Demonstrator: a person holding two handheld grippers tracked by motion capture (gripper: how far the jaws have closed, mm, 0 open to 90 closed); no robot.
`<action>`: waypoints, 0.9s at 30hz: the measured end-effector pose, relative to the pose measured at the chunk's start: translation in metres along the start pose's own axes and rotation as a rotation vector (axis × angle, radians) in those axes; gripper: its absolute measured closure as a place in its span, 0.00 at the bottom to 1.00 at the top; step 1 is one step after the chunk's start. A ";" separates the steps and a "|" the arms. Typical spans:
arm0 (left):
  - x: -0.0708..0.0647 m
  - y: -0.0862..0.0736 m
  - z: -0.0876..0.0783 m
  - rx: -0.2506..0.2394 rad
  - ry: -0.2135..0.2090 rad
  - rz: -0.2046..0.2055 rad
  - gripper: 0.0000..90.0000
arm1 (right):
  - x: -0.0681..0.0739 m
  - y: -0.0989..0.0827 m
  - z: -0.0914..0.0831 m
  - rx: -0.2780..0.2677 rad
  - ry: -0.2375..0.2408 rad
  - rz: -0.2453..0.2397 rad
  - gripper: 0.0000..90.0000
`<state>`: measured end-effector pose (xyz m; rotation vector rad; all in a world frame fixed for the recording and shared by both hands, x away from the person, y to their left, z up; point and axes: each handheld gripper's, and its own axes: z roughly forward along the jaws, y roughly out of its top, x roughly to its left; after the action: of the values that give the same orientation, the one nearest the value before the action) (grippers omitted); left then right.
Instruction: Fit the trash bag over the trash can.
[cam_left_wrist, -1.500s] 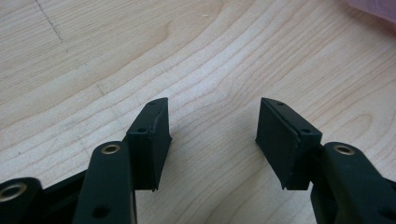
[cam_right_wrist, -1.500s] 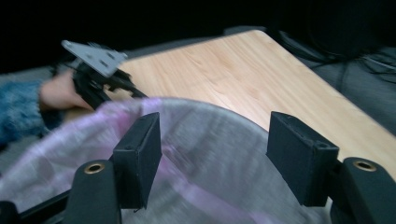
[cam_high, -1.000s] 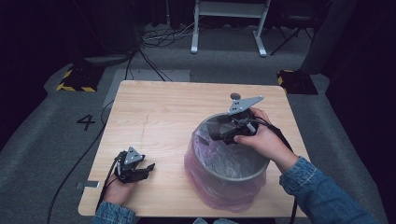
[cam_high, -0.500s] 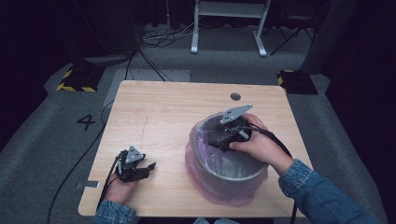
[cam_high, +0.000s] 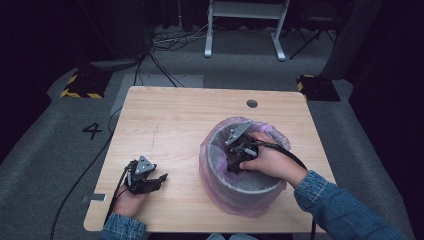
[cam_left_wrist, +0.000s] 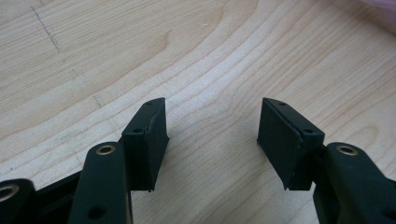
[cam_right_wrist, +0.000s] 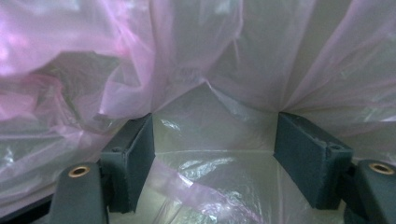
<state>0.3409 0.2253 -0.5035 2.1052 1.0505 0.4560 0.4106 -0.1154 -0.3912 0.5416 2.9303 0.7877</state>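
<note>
A grey bin lined with a pink plastic bag stands on the right half of the wooden table. My right gripper reaches down inside the bin, the hand over its rim. In the right gripper view its jaws stand open, with the thin pink bag liner draped ahead of and under them; nothing is pinched. My left gripper rests on the table near the front left edge. Its jaws are open over bare wood, with nothing between them.
A round dark grommet sits in the table near the far right edge. Cables trail from the left gripper off the table's left side. Beyond the table lie a grey floor, a metal stand and yellow-black marked blocks.
My right hand has sunk from above the bin's far rim down into the bin. The bag's rim has shifted slightly. The left gripper has stayed where it was.
</note>
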 end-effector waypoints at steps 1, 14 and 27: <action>0.000 0.000 0.000 0.000 0.001 -0.001 0.47 | 0.000 0.000 0.002 0.016 0.002 0.000 0.32; 0.000 0.000 0.000 0.000 0.001 0.000 0.47 | 0.006 -0.001 0.009 0.086 0.055 0.019 0.31; 0.000 0.001 0.000 0.000 0.001 0.003 0.47 | 0.008 0.007 -0.064 -0.215 -0.012 0.080 0.35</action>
<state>0.3415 0.2249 -0.5034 2.1073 1.0479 0.4587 0.3954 -0.1376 -0.3318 0.6439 2.7795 1.0879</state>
